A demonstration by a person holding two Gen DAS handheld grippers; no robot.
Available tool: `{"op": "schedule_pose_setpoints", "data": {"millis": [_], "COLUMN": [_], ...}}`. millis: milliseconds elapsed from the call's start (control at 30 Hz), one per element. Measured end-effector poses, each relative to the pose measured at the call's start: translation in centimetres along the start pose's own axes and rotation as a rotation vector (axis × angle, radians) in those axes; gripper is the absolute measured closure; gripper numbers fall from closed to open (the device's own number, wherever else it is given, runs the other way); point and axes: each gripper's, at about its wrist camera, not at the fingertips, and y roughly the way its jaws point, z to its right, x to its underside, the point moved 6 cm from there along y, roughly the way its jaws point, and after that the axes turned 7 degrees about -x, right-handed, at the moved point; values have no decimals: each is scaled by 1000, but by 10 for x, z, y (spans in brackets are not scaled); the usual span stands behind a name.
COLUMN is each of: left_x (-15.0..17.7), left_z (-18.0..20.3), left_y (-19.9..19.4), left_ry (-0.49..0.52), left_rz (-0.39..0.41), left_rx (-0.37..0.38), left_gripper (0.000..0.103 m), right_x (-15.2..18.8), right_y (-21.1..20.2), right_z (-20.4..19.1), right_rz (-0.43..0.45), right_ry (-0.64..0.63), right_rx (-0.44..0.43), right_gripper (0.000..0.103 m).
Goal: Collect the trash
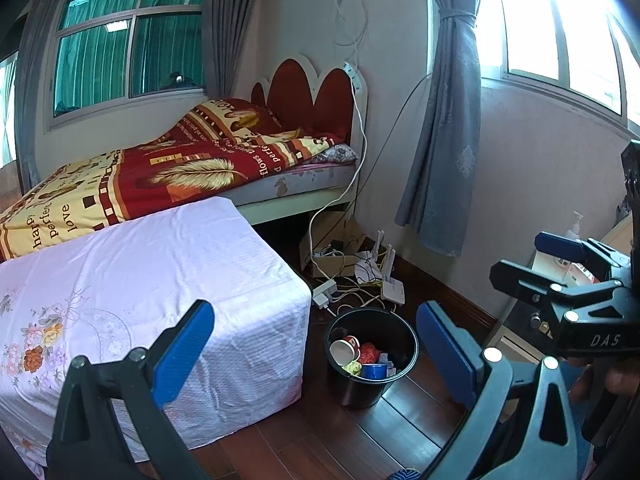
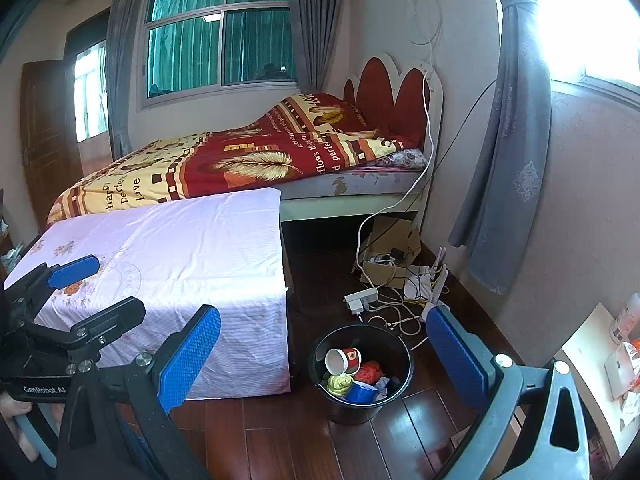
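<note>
Beside the cloth-covered surface (image 2: pixel 168 248), on the floor, the black bin (image 2: pixel 360 372) is holding the collected trash (image 2: pixel 356 376). Both left tongs (image 1: pixel 316 356) and right tongs (image 2: pixel 324 356) are hanging spread and empty above it, likely because nothing remains to drop.

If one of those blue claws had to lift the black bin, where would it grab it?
Probably the bin's rim, coming straight down from above. It stands upright with its mouth open, and the body looks too wide for the fingers to span, so one finger would go inside the wall and one outside. The near-left rim shows the most bare inner wall; the paper cup and other trash lie lower in the bin.
</note>
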Motion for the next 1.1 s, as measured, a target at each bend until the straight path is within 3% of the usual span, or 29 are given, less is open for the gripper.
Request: {"op": "schedule_pose_setpoints", "data": {"millis": [1100], "left_x": [-3], "left_z": [1], "left_y": [1], "left_ry": [4], "left_rz": [1], "left_rx": [6], "left_gripper": [1], "right_x": [0], "right_y": [-1], "right_z": [0], "right_rz": [-1], "right_ry": [-4], "right_rx": [-2], "right_gripper": [0]}}
